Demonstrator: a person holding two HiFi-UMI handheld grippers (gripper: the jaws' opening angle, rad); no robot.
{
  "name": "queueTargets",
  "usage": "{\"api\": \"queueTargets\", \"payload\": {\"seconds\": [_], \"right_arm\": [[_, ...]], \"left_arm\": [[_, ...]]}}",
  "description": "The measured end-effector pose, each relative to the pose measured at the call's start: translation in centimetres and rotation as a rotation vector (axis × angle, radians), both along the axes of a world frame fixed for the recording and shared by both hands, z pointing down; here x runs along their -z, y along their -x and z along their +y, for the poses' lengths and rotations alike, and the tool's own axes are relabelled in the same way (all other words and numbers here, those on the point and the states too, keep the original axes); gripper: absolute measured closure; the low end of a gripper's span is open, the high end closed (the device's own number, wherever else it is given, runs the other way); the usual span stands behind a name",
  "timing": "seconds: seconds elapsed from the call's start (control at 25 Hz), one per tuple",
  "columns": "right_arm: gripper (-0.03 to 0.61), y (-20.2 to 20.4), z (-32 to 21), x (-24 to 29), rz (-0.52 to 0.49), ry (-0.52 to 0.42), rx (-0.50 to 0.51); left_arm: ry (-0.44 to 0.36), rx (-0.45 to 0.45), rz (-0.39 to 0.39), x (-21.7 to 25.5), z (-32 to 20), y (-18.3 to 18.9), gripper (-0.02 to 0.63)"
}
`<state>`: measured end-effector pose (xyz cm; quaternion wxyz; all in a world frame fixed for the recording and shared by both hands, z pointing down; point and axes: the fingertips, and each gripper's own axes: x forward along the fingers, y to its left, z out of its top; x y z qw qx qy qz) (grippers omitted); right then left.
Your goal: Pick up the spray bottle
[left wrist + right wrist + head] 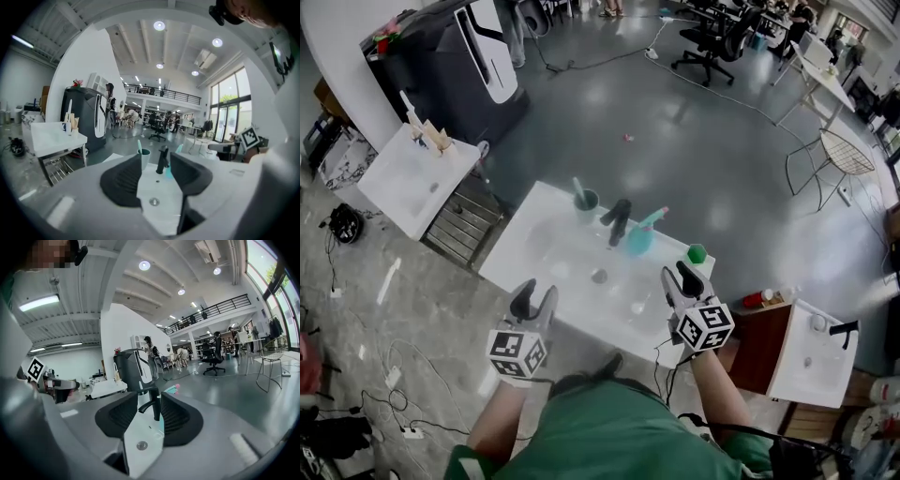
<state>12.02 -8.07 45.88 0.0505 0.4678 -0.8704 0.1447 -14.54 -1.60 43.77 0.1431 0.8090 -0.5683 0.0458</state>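
A teal spray bottle (639, 236) with a pink trigger stands at the back of the white washbasin (546, 246), just right of the black faucet (620, 218). My left gripper (536, 295) hovers over the basin's near edge, open and empty. My right gripper (679, 275) is open and empty too, near the basin's right front, a short way in front of the bottle. In the left gripper view the bottle (173, 161) shows beyond the jaws, partly hidden by the right one. In the right gripper view only its pink top (174, 390) peeks past the faucet (153, 404).
A dark cup with a toothbrush (586, 198) stands left of the faucet and a green ball (697, 253) sits at the basin's right corner. A second white sink unit (408, 183) is at the left and another (811, 361) at the right, with a red bottle (757, 298) beside it.
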Motion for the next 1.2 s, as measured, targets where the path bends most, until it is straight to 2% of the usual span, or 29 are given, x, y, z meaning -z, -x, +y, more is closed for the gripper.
{"api": "queueTargets", "payload": {"seconds": [0.4, 0.76, 1.2], "right_arm": [[0.440, 1.0, -6.3, -2.8, 0.047, 0.008, 0.004], [0.440, 2.0, -11.3, -6.9, 0.134, 0.066, -0.002], [0.440, 3.0, -15.8, -11.9, 0.166, 0.136, 0.009]], "left_arm": [[0.071, -0.016, -0.016, -3.1, -5.0, 0.1, 0.423], [0.143, -0.119, -0.037, -5.7, -9.7, -0.2, 0.425], [0.202, -0.121, -0.041, -8.0, -13.1, 1.4, 0.428]]}}
